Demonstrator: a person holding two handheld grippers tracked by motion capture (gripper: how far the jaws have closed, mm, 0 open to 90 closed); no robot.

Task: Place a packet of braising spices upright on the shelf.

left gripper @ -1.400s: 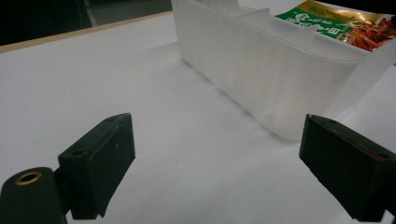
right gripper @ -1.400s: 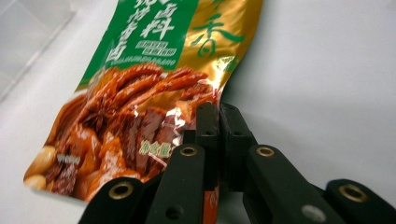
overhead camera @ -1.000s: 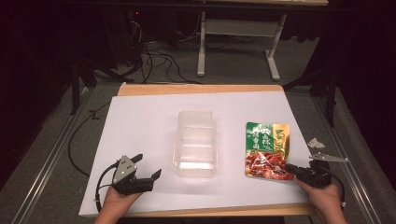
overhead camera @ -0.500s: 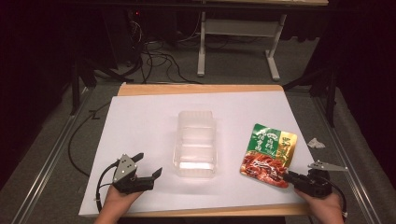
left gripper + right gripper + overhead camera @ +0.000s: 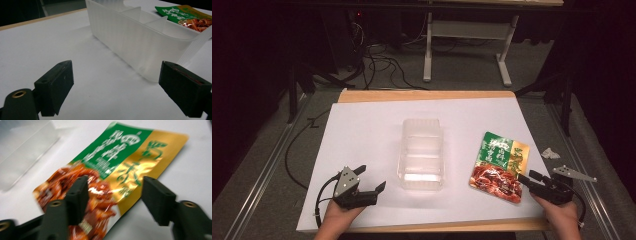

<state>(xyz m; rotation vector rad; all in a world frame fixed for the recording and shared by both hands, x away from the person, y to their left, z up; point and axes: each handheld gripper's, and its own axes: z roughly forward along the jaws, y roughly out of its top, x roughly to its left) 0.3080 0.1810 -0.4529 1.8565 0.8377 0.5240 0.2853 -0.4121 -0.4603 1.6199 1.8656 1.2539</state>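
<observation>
A green, gold and red food pouch (image 5: 499,165) lies tilted on the white sheet, right of centre. My right gripper (image 5: 528,177) is at its near right corner, open. In the right gripper view the jaws stand apart just over the pouch (image 5: 117,165), not closed on it. A clear plastic container (image 5: 422,150) with dividers sits in the middle of the table. My left gripper (image 5: 372,177) rests open at the near left, a short way from the container (image 5: 140,42), with nothing between its fingers (image 5: 57,85).
A white sheet (image 5: 362,130) covers the wooden table (image 5: 427,95). A crumpled white scrap (image 5: 550,153) lies at the sheet's right edge. Cables and a stand's legs are on the floor beyond the far edge.
The pouch has turned, its top swinging to the right and its near end shifting toward the front edge. My right gripper drew back slightly. The left gripper stayed put.
</observation>
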